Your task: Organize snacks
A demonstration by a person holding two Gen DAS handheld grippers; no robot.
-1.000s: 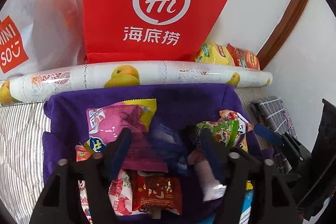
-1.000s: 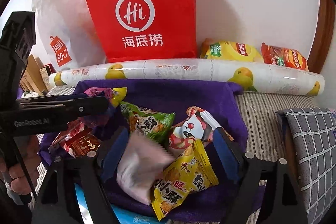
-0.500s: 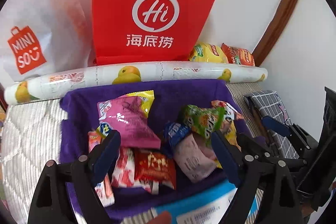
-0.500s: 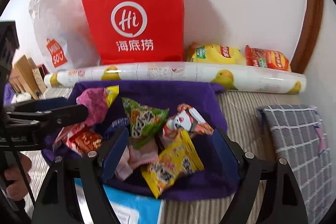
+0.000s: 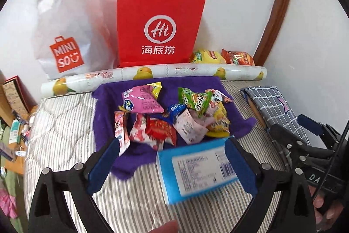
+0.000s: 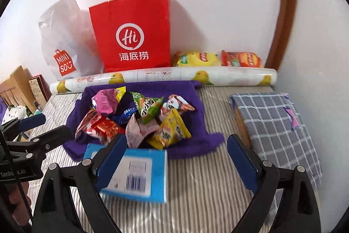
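Both grippers [image 5: 172,164] [image 6: 176,157] agape (snacks [image 5: 172,117] on cloth [image 5: 104,124]).

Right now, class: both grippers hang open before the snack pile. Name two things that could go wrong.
1. The snack packets lie heaped and overlapping on the purple cloth; a pinch may catch two, or the cloth.
2. The blue box lies in front of the pile, so the right gripper might knock it.

Glossy foil snack packets [image 5: 172,115] are lying on fuzzy purple cloth [image 6: 187,91] beyond the fingertips; a matt red paper bag [image 5: 159,25] is standing farther ahead.
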